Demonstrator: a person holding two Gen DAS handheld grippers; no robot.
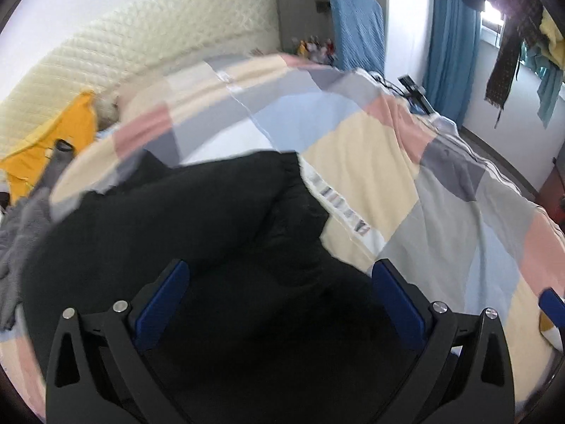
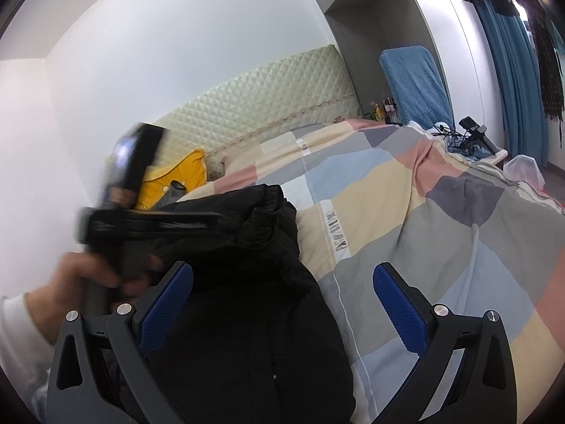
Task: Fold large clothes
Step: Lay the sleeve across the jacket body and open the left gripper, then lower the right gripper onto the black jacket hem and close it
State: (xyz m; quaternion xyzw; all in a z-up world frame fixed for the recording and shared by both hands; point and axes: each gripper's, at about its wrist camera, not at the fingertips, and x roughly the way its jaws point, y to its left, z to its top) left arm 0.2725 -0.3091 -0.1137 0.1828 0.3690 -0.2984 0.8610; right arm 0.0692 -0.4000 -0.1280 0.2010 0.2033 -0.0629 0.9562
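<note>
Left hand-held gripper [image 1: 280,304] spread wide, empty, poised over black garment [image 1: 197,219], likely to pick edge for fold; right hand-held gripper [image 2: 282,305] also wide, empty, over garment's near part; garment lies bunched on patchwork quilt [image 1: 441,219] of bed, broad soft surface suiting big clothes; left view blurred; yellow pillow [image 2: 176,180] by headboard [image 2: 268,99], clear of work

A home bedroom: a patchwork quilt [image 2: 406,212] covers a bed with quilted headboard [image 2: 268,95], blue curtains [image 2: 512,70] beyond.
</note>
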